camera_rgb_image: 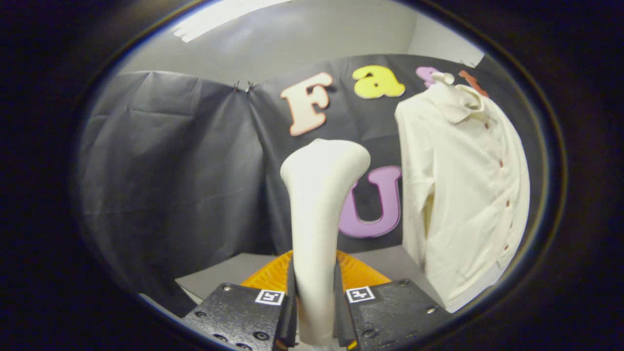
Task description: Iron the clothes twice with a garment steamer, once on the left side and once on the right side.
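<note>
Tool: the tool (316, 312) has its two fingers drawn in close, one against each side of the handle of the garment steamer (319, 219), so it is clamped on that handle and holds it.
Fingers: each carries a small square black-and-white marker on its top face, one just left and one just right of the steamer handle.
Garment steamer: pale cream, standing upright from between the fingers; its narrow handle widens upward into a broad rounded head that leans slightly toward the shirt.
Orange object: a ribbed orange piece (353, 273) lies just behind the base of the steamer handle, showing on both sides of it; what it is cannot be told.
Tabletop: a grey tabletop (229, 273) spreads beyond the orange object, to the left and right of the steamer.
Shirt: a cream collared shirt (463, 195) with a row of small dark buttons hangs to the right of the steamer head, apart from it, its hem reaching down near the tabletop.
Hanger top: a pale knob (442, 77) shows above the shirt collar.
Backdrop: dark cloth (170, 170) hangs behind the steamer and the shirt.
</note>
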Available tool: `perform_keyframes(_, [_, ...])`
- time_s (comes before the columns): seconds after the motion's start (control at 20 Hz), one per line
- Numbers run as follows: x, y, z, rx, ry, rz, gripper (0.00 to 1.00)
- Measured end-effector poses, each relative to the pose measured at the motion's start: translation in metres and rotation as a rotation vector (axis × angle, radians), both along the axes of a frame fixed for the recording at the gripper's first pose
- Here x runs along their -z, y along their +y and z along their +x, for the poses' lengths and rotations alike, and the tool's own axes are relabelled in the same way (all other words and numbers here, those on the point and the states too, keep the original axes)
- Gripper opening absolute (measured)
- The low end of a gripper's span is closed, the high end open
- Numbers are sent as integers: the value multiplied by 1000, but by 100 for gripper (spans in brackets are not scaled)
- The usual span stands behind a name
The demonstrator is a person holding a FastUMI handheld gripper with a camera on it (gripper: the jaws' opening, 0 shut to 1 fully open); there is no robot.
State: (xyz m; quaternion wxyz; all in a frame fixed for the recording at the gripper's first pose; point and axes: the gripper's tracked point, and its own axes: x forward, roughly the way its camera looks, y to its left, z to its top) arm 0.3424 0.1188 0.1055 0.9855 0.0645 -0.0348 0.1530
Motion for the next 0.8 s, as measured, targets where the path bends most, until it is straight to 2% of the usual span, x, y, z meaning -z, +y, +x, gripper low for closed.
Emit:
perform_keyframes(0.15, [-22, -58, 15, 102, -13, 2, 32])
perform_keyframes(0.25, [-31, -114, 38, 200, -20, -1, 32])
perform_keyframes(0.45, [-27, -203, 78, 337, 12, 2, 32])
perform_keyframes(0.6, [-19, -214, 91, 276, 25, 64, 32])
perform_keyframes(0.8, [14, -217, 94, 258, 64, 44, 32])
